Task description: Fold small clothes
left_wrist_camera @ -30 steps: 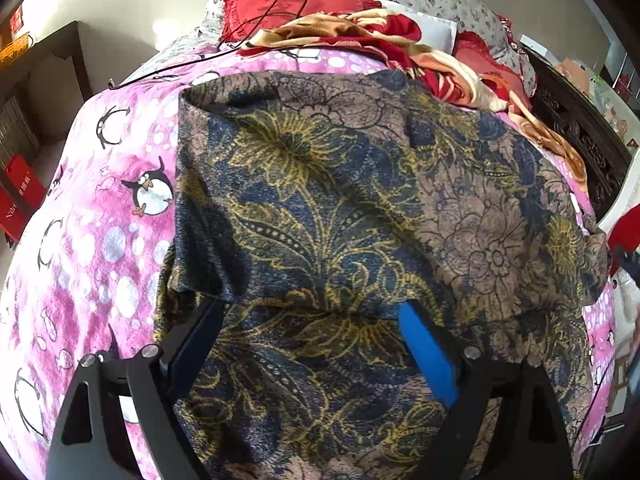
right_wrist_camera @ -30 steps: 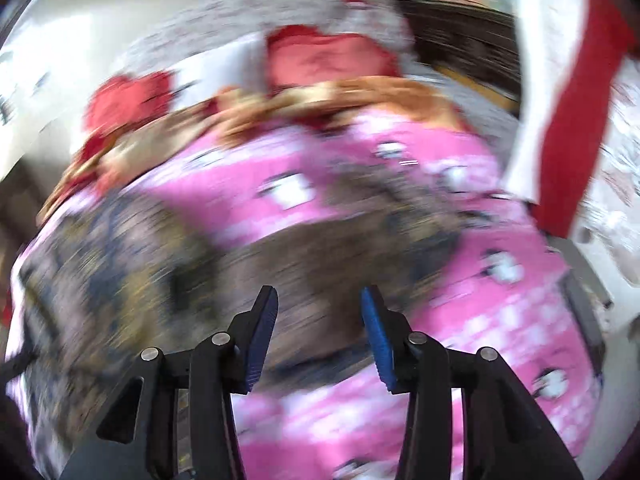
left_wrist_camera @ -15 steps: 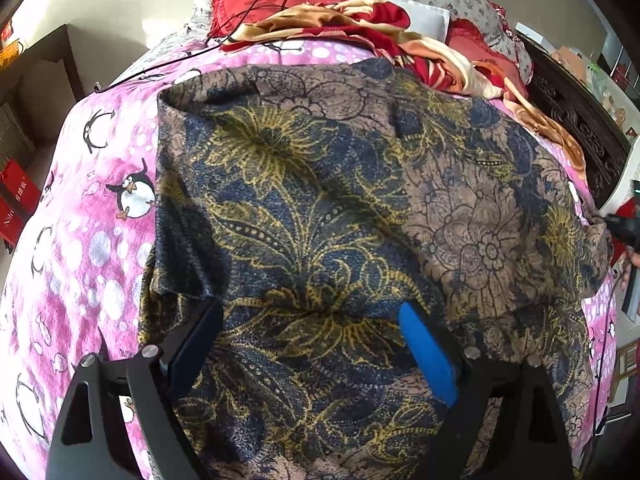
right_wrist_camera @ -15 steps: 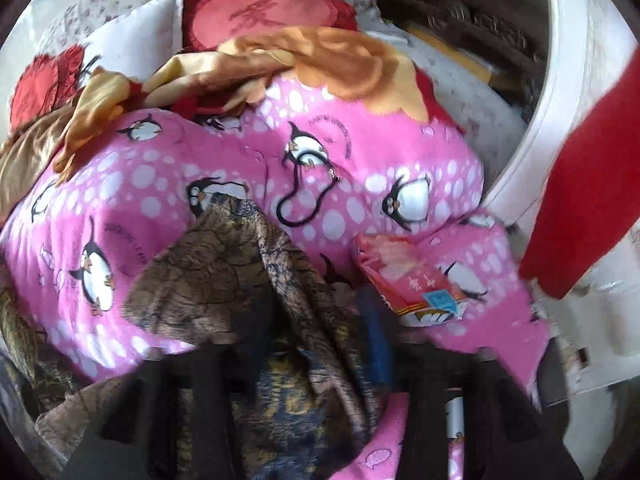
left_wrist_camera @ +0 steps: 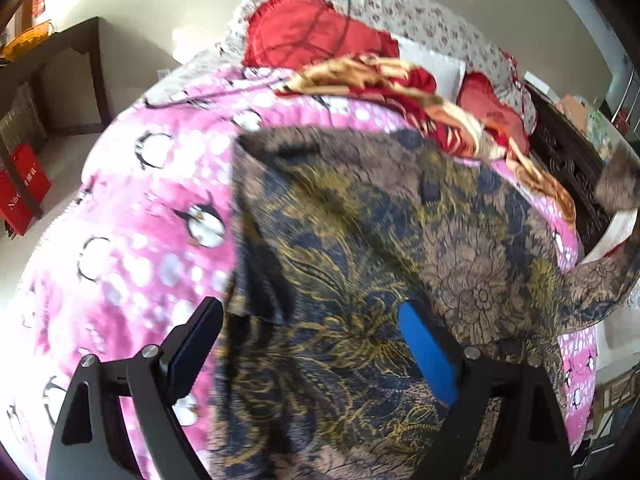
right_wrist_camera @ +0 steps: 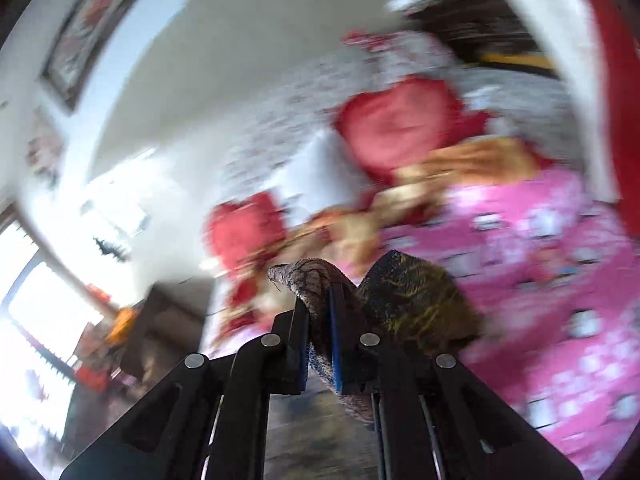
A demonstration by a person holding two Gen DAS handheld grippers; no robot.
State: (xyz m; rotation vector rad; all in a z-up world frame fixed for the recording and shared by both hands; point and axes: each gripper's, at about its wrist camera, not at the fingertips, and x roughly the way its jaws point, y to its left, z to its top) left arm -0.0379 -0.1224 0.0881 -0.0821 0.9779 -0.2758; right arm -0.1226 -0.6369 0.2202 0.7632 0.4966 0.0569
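A: Fabric everywhere! The floral garment (left_wrist_camera: 360, 240) sprawls across the frame's centre on the pink penguin blanket (left_wrist_camera: 132, 240).

B: Left gripper (left_wrist_camera: 316, 344) spread wide over it. Right gripper (right_wrist_camera: 319, 320), lower centre, pinches a garment corner.

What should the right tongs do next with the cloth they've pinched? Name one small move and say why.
Probably carry the pinched edge across toward the left side and lay it over. The right tongs are shut on a fold of the patterned garment, lifted off the pink penguin blanket, while the rest lies spread flat. The left tongs hang open over it, gripping nothing.
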